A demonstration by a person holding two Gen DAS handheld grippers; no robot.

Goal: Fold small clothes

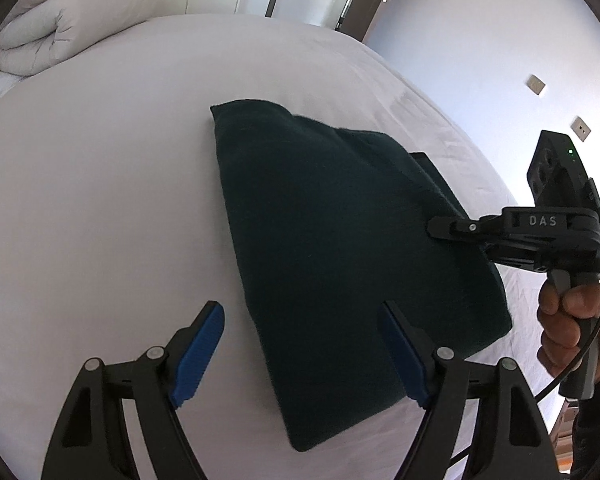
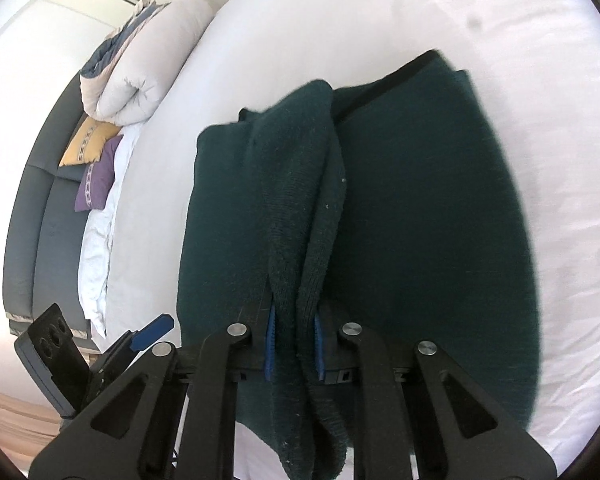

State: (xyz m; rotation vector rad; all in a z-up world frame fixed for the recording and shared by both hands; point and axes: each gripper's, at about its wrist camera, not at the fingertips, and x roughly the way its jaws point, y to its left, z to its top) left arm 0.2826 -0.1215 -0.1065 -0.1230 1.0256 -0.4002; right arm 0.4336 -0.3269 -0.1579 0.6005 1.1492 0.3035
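On the right gripper (image 1: 434, 227), fingers clamping green knitwear (image 1: 340, 248), "DAS" reads; left gripper (image 1: 300, 356) fingers apart.

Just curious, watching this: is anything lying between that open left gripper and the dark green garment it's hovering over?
Nothing visible. The left gripper is open right above the near edge of the dark green garment, with only bare white sheet around it. The right gripper is already pinching a fold of the fabric.

White bed (image 1: 100, 200), rolled duvet (image 2: 148, 68), yellow cushion (image 2: 86, 142) (purple cushion (image 2: 98, 184) beside)
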